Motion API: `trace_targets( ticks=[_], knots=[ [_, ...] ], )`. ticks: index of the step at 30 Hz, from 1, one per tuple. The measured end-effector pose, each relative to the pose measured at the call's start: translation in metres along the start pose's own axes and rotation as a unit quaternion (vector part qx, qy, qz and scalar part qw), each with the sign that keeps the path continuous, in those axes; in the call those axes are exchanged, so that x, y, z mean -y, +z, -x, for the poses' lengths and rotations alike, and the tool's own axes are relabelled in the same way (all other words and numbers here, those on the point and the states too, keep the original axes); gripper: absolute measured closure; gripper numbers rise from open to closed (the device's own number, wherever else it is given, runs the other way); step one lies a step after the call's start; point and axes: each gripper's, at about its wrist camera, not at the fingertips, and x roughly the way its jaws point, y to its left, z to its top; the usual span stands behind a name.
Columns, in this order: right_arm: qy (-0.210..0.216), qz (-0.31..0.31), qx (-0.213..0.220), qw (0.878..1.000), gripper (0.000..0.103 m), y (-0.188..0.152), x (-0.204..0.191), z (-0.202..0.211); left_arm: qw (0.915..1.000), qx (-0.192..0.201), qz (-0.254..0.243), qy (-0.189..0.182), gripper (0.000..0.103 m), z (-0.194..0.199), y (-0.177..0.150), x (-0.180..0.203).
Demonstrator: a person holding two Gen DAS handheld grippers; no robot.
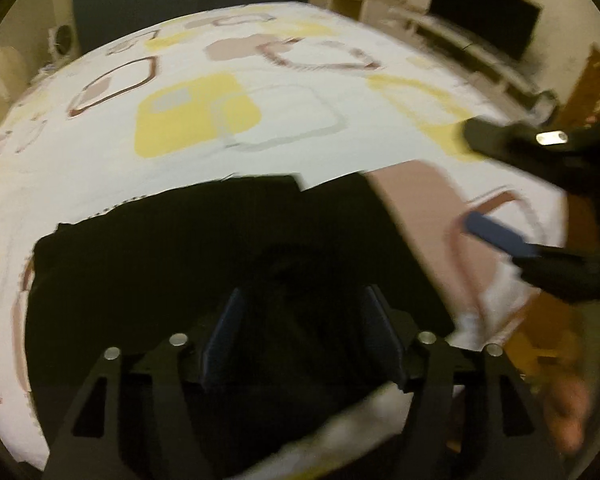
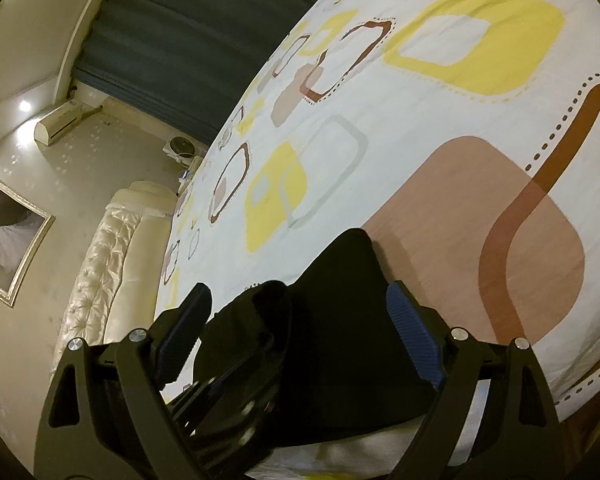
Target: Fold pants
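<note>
**Black pants lie on the patterned bed, both claws spread**

The black pants [image 1: 204,264] lie flat near the edge of the bed, on a white bedsheet [image 1: 300,120] printed with yellow, brown and grey rounded squares. In the left wrist view the cloth shows a straight far edge and fills the space ahead of the left claw [image 1: 302,336], whose blue-padded fingers stand apart with the dark fabric showing between them; whether they touch it cannot be told. The right claw [image 1: 472,176] reaches in from the right side of that view, blurred, its two fingers wide apart over a pinkish-brown patch of the sheet, just beside the pants' right edge.

In the right wrist view a narrower end of the pants [image 2: 340,300] lies between the spread fingers of the right claw [image 2: 300,320], and part of the other gripper's black body sits low on the left, over the cloth.

Around the bed: a tufted cream headboard [image 2: 100,264], a framed picture [image 2: 8,236] on the wall, a dark blue curtain [image 2: 188,40], a wall air conditioner [image 2: 60,120], and a dark television [image 1: 484,12] on a pale cabinet
</note>
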Motion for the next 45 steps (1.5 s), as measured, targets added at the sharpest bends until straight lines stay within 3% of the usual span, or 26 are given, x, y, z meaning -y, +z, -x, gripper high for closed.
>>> trace_targets(
  ticks=[3,6,11,14,18,23,25,26,27,29,39,45],
  knots=[
    [0.003,0.0,0.005,1.0,0.014,0.002,0.0,0.005,0.9987,0.044,-0.011,-0.024,0.039,0.034,-0.004,0.0],
    [0.012,0.004,-0.005,1.0,0.014,0.001,-0.005,0.004,0.994,0.096,0.002,-0.052,0.027,0.077,-0.011,-0.021],
    [0.033,0.02,-0.054,0.998,0.014,-0.012,-0.022,-0.018,0.9865,0.145,0.073,-0.026,0.024,0.121,-0.03,-0.11],
    [0.032,0.029,-0.086,0.995,0.014,-0.023,-0.029,-0.036,0.9822,0.148,0.115,0.009,0.024,0.127,-0.044,-0.168],
    [0.013,0.046,-0.126,0.991,0.014,-0.035,-0.033,-0.06,0.9727,0.132,0.19,0.02,0.024,0.122,-0.071,-0.231],
    [0.023,0.055,-0.187,0.98,0.014,-0.057,-0.039,-0.089,0.964,0.105,0.243,0.021,0.024,0.107,-0.101,-0.259],
    [0.018,0.08,-0.204,0.975,0.026,-0.065,-0.046,-0.097,0.9636,0.094,0.25,0.017,0.024,0.101,-0.109,-0.261],
    [0.019,0.085,-0.215,0.973,0.042,-0.068,-0.048,-0.101,0.9641,0.087,0.251,0.013,0.024,0.097,-0.111,-0.26],
    [0.015,0.085,-0.222,0.971,0.064,-0.07,-0.047,-0.105,0.9648,0.081,0.25,0.01,0.024,0.093,-0.112,-0.257],
    [-0.008,0.092,-0.227,0.969,0.086,-0.073,-0.044,-0.107,0.9663,0.074,0.246,0.002,0.024,0.09,-0.116,-0.255],
    [0.023,0.132,-0.149,0.98,0.092,-0.042,-0.063,-0.046,0.965,0.065,0.252,-0.035,0.022,0.087,-0.119,-0.248],
    [0.002,0.108,-0.128,0.986,0.092,-0.021,-0.028,-0.024,0.9698,0.054,0.235,-0.036,0.022,0.08,-0.117,-0.231]
  ],
)
